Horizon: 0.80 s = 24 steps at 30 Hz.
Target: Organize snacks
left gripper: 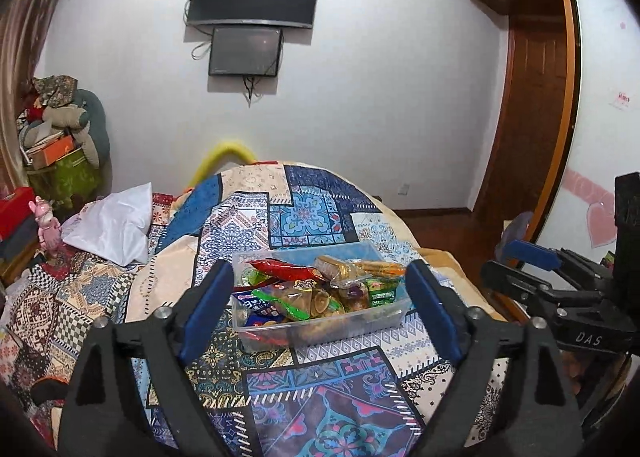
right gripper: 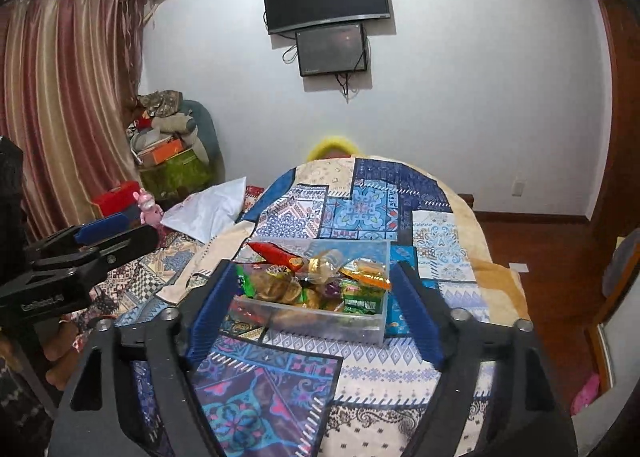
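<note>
Snacks fill the clear plastic bin on the patchwork bedspread, gathered for tidiness; left gripper and right gripper hover with jaws apart, empty.

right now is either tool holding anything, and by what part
Nothing is held. The left tool and right tool are both open and empty, short of the snack bin on the bed.

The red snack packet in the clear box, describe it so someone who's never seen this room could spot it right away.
Start at the bed with the blue patchwork quilt; on it sits a clear rectangular plastic box heaped with wrapped snacks. The long glossy red snack packet lies across the top at the box's far left corner. It is the only bright red wrapper on top; its neighbours are green, gold and orange.
</note>
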Available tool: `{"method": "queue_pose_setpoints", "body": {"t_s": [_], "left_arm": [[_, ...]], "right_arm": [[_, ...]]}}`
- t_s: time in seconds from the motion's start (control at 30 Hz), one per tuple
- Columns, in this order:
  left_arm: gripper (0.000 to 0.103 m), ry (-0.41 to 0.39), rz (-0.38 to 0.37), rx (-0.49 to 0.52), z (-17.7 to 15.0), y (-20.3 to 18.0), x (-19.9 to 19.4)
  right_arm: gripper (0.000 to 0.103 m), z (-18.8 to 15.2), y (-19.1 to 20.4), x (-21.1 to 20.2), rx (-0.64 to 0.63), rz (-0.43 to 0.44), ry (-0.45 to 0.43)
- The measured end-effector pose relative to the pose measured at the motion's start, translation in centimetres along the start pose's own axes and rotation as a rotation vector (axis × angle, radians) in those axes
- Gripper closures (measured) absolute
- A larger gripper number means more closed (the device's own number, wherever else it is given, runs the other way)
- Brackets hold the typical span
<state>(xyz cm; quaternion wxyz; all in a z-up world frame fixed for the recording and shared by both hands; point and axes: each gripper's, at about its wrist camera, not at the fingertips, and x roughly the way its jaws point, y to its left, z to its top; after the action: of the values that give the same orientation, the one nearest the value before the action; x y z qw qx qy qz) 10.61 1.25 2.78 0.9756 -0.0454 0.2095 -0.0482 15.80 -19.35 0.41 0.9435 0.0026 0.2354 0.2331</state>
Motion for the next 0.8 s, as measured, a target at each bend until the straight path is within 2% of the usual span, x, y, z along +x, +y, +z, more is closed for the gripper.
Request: {"method": "queue_pose_setpoints", "body": {"t_s": [0.3, 0.8], "left_arm": [[0.008, -0.011, 0.031, 0.018, -1.3, -0.5, -0.6], [0.008, 0.000, 0.022, -0.005, -1.9, -0.2, -0.1]], "right_arm": [[0.014, -1.1, 0.8, -0.8, -0.005, 0.001, -0.010], [0.014, -1.7, 1.4, -1.3, -0.008, 0.010, -0.014]]}}
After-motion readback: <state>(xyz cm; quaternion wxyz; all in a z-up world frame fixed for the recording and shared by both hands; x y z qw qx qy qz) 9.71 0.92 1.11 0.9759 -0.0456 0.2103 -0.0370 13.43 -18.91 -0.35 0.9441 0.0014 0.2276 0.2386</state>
